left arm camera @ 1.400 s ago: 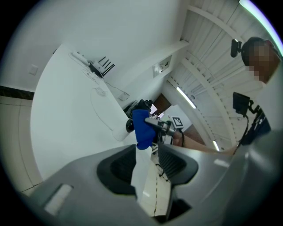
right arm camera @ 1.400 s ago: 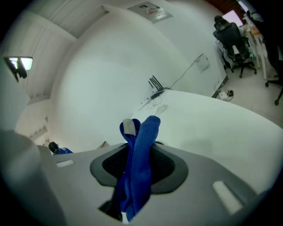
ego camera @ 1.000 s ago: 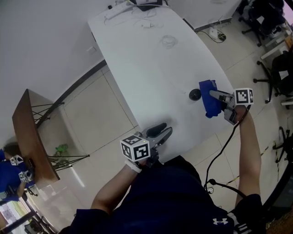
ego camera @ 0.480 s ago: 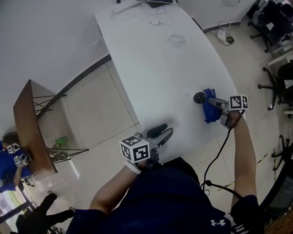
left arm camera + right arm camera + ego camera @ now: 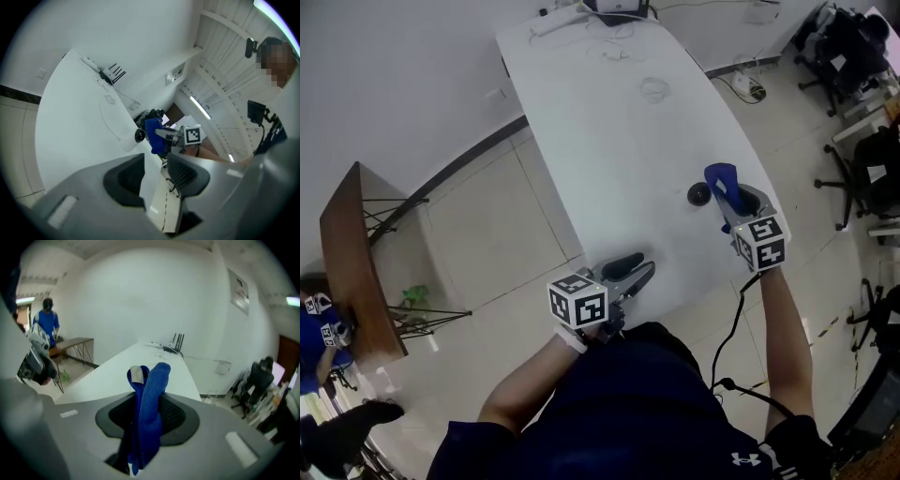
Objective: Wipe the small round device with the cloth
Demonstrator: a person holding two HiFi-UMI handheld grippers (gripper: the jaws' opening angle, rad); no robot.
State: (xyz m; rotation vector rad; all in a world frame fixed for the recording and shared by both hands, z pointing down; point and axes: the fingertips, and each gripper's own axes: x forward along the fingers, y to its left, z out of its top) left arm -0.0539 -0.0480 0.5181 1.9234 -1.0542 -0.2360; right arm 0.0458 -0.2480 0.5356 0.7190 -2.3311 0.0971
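The cloth (image 5: 719, 178) is clamped in the right gripper (image 5: 729, 195), with the small round device (image 5: 698, 194) just to its left. The left gripper (image 5: 636, 268) is shut and empty at the table (image 5: 609, 122) edge.

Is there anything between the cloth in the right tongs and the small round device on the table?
Nothing visible does. In the head view the blue cloth, clamped in the right tongs, is right beside the small round device on the white table.

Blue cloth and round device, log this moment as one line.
right tool: shut on blue cloth | left tool: shut, empty | round black device: on white table, beside cloth
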